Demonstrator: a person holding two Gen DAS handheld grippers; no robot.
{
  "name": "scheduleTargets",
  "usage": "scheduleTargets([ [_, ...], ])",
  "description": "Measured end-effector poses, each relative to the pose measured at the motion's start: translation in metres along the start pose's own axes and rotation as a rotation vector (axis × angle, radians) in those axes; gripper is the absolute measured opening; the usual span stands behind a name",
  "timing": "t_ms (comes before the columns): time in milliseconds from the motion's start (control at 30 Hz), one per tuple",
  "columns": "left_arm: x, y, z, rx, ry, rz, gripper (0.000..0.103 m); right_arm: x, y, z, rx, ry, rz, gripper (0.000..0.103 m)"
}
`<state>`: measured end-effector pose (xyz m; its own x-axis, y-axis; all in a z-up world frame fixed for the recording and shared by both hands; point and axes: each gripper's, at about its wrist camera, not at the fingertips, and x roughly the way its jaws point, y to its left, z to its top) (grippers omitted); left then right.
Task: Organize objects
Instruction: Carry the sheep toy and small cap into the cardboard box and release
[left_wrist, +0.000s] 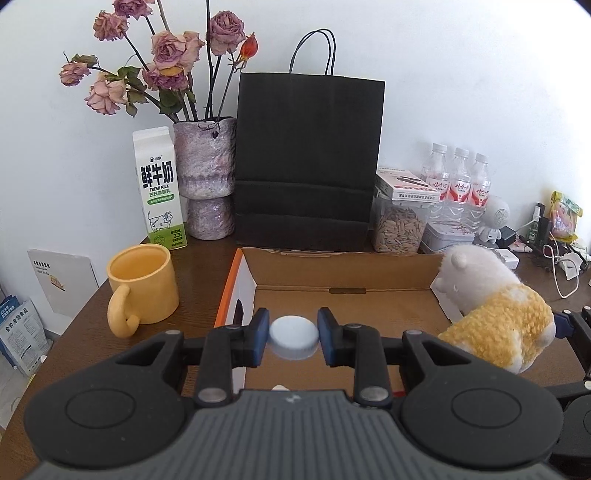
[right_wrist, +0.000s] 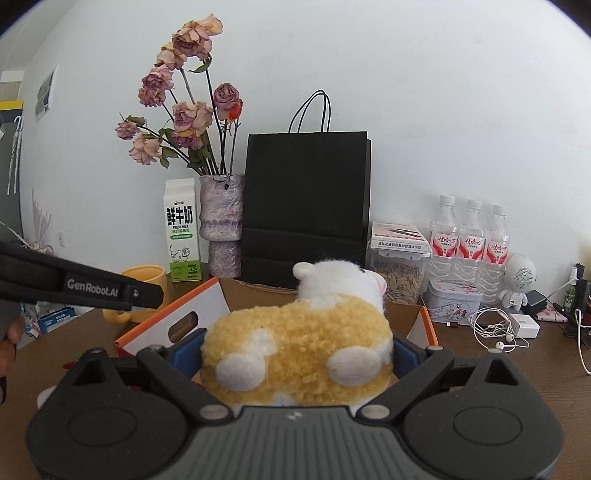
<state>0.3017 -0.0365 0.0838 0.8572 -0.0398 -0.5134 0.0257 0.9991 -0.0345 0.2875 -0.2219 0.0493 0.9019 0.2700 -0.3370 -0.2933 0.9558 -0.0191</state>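
Observation:
My left gripper (left_wrist: 293, 338) is shut on a pale blue round cap (left_wrist: 293, 336), held above the floor of an open cardboard box (left_wrist: 343, 269). A white and yellow plush animal (left_wrist: 495, 310) hangs over the box's right side. In the right wrist view that plush animal (right_wrist: 299, 347) fills the space between the blue pads, with my right gripper (right_wrist: 295, 354) shut on it above the cardboard box (right_wrist: 192, 306). The left gripper's black body (right_wrist: 74, 284) reaches in from the left edge.
Behind the box stand a black paper bag (left_wrist: 308, 158), a vase of dried roses (left_wrist: 207, 177), a milk carton (left_wrist: 160, 188) and a yellow mug (left_wrist: 142, 284). A seed jar (left_wrist: 399, 225), three water bottles (left_wrist: 460, 184), a tin, a small white robot figure and cables lie right.

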Motion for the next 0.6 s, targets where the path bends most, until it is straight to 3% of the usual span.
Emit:
scheduleTargets([
  [333,0.064,-0.017,0.027,0.077,0.113,0.015,0.029,0.055,-0.018,0.007,0.015,0.061,-0.005,0.097],
  [600,0.11,-0.021,0.03,0.104,0.292,-0.005,0.029,0.084,-0.025,0.007,0.014,0.128,-0.03,0.097],
])
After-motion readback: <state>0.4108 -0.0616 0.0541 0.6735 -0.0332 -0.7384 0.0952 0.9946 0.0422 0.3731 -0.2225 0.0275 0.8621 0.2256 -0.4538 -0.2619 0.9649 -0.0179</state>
